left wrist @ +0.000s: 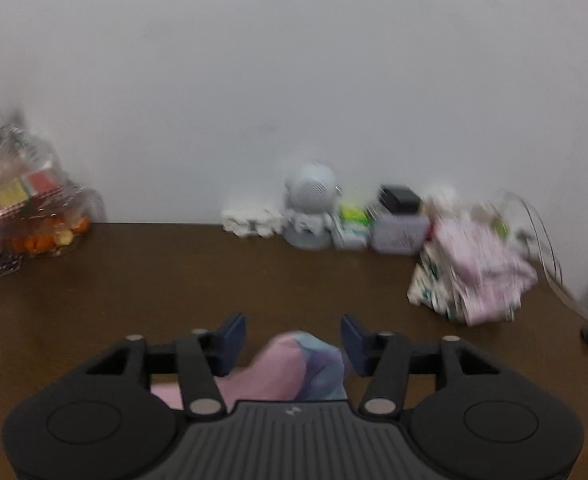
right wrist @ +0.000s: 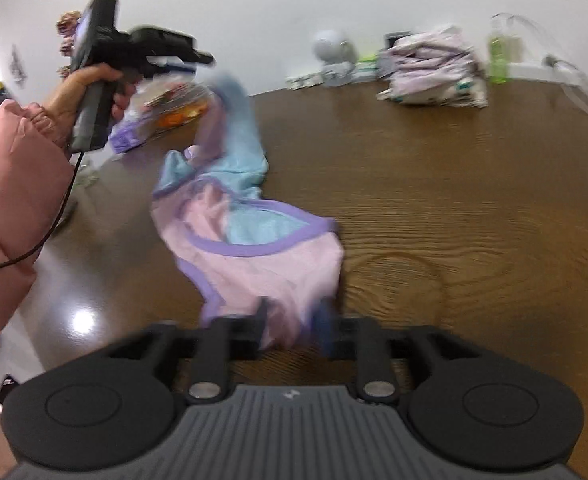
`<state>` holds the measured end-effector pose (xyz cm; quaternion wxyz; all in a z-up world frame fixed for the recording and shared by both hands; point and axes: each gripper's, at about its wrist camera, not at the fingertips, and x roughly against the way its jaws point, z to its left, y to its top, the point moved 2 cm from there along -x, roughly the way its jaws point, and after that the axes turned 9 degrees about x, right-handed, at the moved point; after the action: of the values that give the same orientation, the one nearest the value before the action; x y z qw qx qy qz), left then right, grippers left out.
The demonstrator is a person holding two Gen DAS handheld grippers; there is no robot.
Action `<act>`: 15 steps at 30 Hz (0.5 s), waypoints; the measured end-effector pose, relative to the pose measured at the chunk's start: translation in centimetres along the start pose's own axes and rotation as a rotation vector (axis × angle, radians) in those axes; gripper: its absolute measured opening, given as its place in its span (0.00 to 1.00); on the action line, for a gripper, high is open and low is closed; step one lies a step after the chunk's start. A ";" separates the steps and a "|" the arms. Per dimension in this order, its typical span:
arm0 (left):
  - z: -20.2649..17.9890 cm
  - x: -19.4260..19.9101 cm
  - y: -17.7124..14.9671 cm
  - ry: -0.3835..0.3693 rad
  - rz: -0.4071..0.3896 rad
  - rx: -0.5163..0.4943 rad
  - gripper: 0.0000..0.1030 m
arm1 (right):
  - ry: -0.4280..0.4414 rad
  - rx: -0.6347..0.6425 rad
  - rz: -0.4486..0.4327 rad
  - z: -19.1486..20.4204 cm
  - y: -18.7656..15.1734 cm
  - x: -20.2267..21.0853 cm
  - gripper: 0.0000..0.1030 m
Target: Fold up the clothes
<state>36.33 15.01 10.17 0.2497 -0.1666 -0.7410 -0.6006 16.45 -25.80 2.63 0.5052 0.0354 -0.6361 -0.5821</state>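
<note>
A pink and light-blue garment with purple trim [right wrist: 254, 236] hangs and drapes over the brown table [right wrist: 453, 200]. My right gripper [right wrist: 292, 320] is closed on its near pink edge, fabric between the fingers. My left gripper [left wrist: 292, 344] is open; a bunch of the same garment [left wrist: 294, 368] sits between its spread fingers, not pinched. In the right wrist view the left gripper [right wrist: 198, 58] is raised at the upper left, held by a hand in a pink sleeve, with the garment's blue end rising toward it.
A stack of folded pale clothes [left wrist: 477, 280] lies at the back right, also seen in the right wrist view [right wrist: 433, 72]. A white round gadget [left wrist: 309, 204], small boxes [left wrist: 397, 228] and a bag of snacks [left wrist: 30, 208] line the wall. A green bottle [right wrist: 499, 56] stands far right.
</note>
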 end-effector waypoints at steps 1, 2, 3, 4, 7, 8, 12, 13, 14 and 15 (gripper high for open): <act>0.1 0.7 -0.7 0.034 -0.008 -0.033 0.60 | -0.009 0.021 -0.014 0.0 0.0 0.5 0.50; 0.2 1.4 -1.5 0.069 -0.015 -0.065 0.72 | -0.006 0.049 -0.023 0.1 0.0 0.8 0.54; 0.2 2.2 -2.2 0.103 -0.023 -0.098 0.82 | 0.001 0.078 -0.027 0.3 0.2 0.9 0.58; 0.4 3.0 -2.9 0.136 -0.030 -0.131 0.84 | 0.009 0.108 -0.032 0.4 0.3 1.1 0.64; 2.1 6.7 -6.3 0.194 -0.027 -0.200 0.84 | 0.048 0.195 -0.022 1.2 0.6 0.7 0.65; 2.8 7.9 -7.5 0.205 -0.016 -0.212 0.85 | 0.068 0.224 -0.010 1.7 0.5 0.2 0.65; 5.7 12.5 -12.4 0.258 0.029 -0.198 0.85 | 0.126 0.348 0.048 3.8 0.1 -2.8 0.64; 6.1 13.6 -13.9 0.262 0.040 -0.185 0.85 | 0.134 0.375 0.059 4.3 0.0 -3.4 0.64; 6.4 14.6 -15.2 0.265 0.047 -0.176 0.85 | 0.140 0.399 0.072 4.7 -0.1 -3.9 0.64; 6.6 15.7 -16.4 0.267 0.053 -0.167 0.85 | 0.146 0.422 0.086 5.1 -0.2 -4.4 0.64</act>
<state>13.36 16.93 4.84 0.3471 -0.1248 -0.6441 -0.6702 14.99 -19.45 0.78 0.5557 0.1551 -0.7064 -0.4101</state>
